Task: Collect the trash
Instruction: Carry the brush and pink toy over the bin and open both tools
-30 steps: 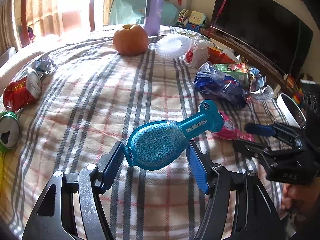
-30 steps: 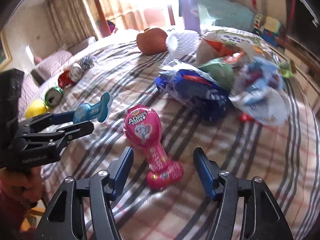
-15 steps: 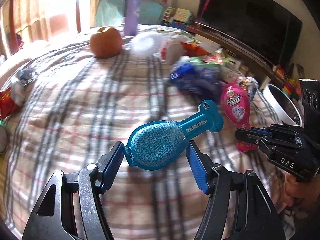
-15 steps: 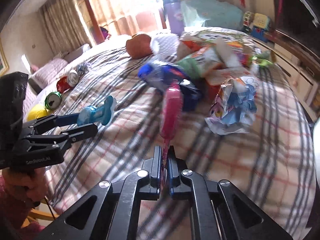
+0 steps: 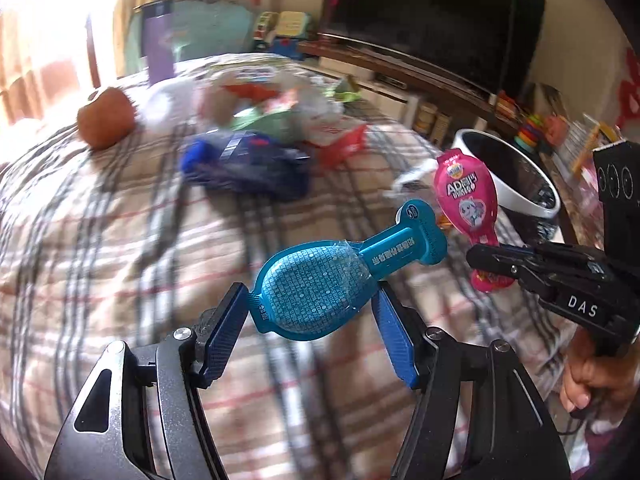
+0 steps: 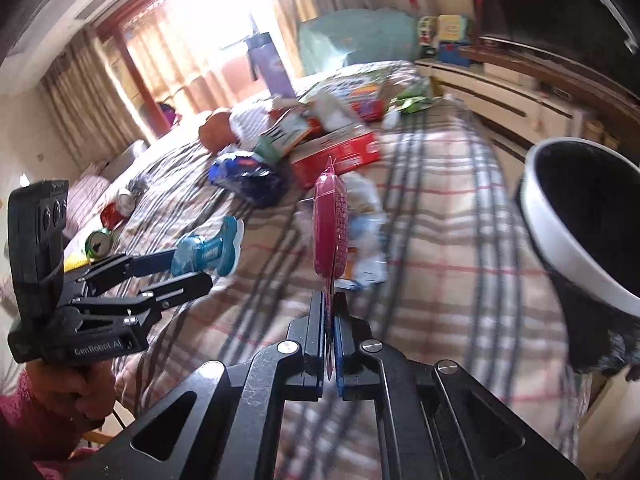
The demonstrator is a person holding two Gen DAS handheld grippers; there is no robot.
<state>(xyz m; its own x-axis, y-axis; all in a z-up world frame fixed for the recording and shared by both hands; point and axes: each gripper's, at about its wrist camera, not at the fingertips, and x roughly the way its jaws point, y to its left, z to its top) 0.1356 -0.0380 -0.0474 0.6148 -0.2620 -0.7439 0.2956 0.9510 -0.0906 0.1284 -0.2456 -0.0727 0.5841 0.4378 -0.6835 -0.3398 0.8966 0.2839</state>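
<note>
Pink plastic, a lollipop-shaped candy pack [image 6: 330,227], pinched edge-on by its thin tail between the closed jaws of the right gripper [image 6: 330,322], held above the plaid bedspread [image 6: 440,240] and near the white-rimmed bin [image 6: 568,256]. Blue twin of it, the blue candy pack [image 5: 320,292], wedged by its bulb between the left gripper [image 5: 310,328] pads, handle end pointing out toward the bin (lined in black, mouth open). Risk with the pink one: narrow hold on slick film, likely to swivel or slip if swung fast. Risk with the blue: rounded bulb squirting out. Also possible: both grippers crowding the rim and knocking together, dropping trash beside the bin.
</note>
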